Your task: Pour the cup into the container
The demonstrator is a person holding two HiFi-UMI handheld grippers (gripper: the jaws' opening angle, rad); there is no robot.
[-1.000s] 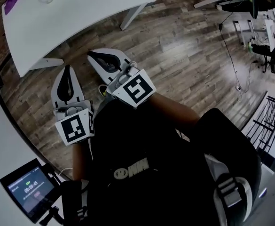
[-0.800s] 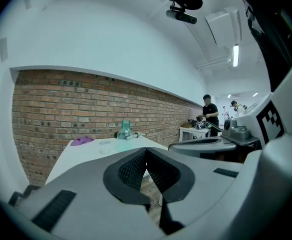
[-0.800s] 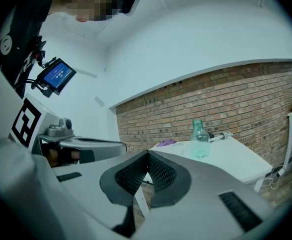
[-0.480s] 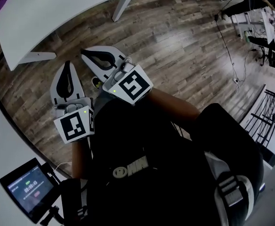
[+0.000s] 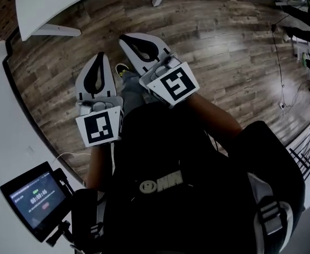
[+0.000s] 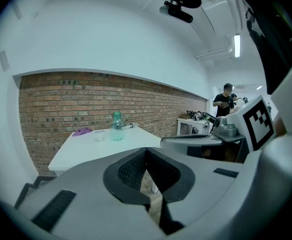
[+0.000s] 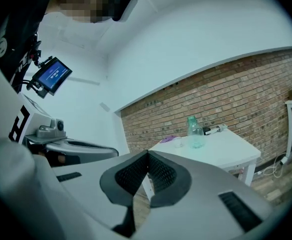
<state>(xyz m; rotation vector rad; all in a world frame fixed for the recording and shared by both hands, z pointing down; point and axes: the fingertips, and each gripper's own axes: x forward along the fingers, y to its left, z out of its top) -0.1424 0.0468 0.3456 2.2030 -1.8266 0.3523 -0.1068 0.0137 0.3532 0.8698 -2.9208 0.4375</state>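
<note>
The small cup point(image 6: 99, 135) stands just beside the green bottle-shaped container point(image 6: 117, 126) on a white table point(image 6: 124, 144) by the brick wall point(image 6: 61, 104), well apart from us. We hold the left gripper point(image 5: 98, 57) and right gripper point(image 5: 127, 38) side by side over the wood-plank floor point(image 5: 223, 46). Both have their jaws pressed together on nothing.

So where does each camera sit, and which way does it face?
Head view: on the head, facing steeply down at the floor; left gripper, right gripper, torso show.
Left gripper view: on that gripper, along its shut jaws toward the white table; right gripper shows.
Right gripper view: likewise; left gripper shows.
Both gripper views share the green bottle.
</note>
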